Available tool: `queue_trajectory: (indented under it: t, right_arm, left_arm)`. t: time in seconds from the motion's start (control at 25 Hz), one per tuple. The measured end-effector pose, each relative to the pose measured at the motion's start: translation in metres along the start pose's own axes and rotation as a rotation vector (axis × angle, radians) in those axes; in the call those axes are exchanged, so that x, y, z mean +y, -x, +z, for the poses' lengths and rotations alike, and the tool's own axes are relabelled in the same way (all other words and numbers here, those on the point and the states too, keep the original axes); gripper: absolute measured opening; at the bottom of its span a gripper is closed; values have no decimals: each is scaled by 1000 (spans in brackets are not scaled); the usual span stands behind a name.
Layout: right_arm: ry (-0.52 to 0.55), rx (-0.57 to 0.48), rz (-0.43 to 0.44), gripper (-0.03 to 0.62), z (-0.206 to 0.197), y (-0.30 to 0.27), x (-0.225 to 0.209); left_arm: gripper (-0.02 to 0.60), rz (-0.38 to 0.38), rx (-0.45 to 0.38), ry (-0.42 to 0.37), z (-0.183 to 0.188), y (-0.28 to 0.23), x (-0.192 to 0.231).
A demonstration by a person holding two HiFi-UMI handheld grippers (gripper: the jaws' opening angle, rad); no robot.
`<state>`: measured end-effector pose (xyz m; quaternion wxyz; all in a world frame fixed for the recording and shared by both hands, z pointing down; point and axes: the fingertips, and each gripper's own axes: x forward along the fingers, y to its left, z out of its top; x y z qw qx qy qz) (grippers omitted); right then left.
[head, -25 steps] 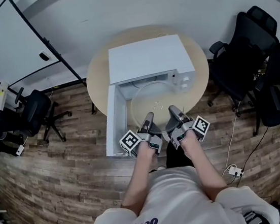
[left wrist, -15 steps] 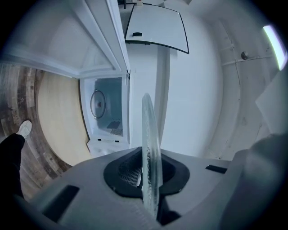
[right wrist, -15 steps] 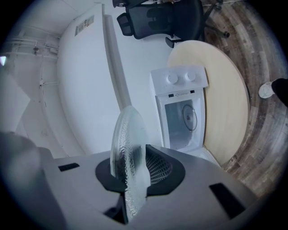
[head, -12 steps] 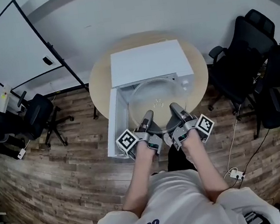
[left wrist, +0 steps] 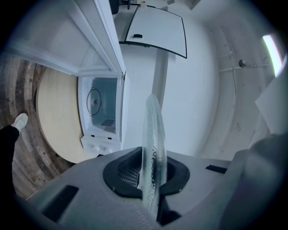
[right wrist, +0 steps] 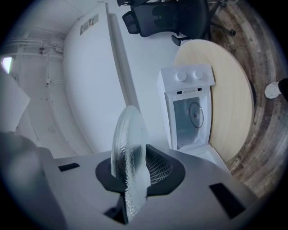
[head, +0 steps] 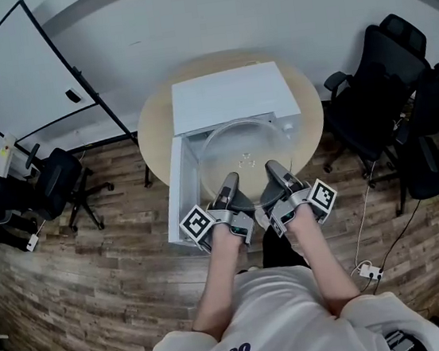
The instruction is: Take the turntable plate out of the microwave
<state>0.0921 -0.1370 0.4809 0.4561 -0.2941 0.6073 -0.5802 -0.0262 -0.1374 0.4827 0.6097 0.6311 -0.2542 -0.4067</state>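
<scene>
Left gripper point(head: 229, 184) and right gripper point(head: 274, 173) each clamped narrow on near rim of plate point(head: 241, 148), side by side; twin grips keep the glass level. Plate is outside microwave point(head: 229, 97), held before its open front.

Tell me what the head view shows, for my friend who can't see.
The left gripper and right gripper each pinch the near edge of a clear glass plate, held in front of an open white microwave on a round wooden table. Black chairs stand nearby.
</scene>
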Motion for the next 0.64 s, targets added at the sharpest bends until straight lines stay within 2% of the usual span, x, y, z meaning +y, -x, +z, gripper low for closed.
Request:
queue_trajectory:
  t: [0.12, 0.64]
  right_arm:
    - [9, 7, -3, 52, -2, 0, 2]
    - [26, 10, 12, 52, -4, -2, 9]
  left_arm:
    - [31, -15, -11, 24, 1, 2, -1]
    - [32, -40, 2, 18, 2, 1, -8]
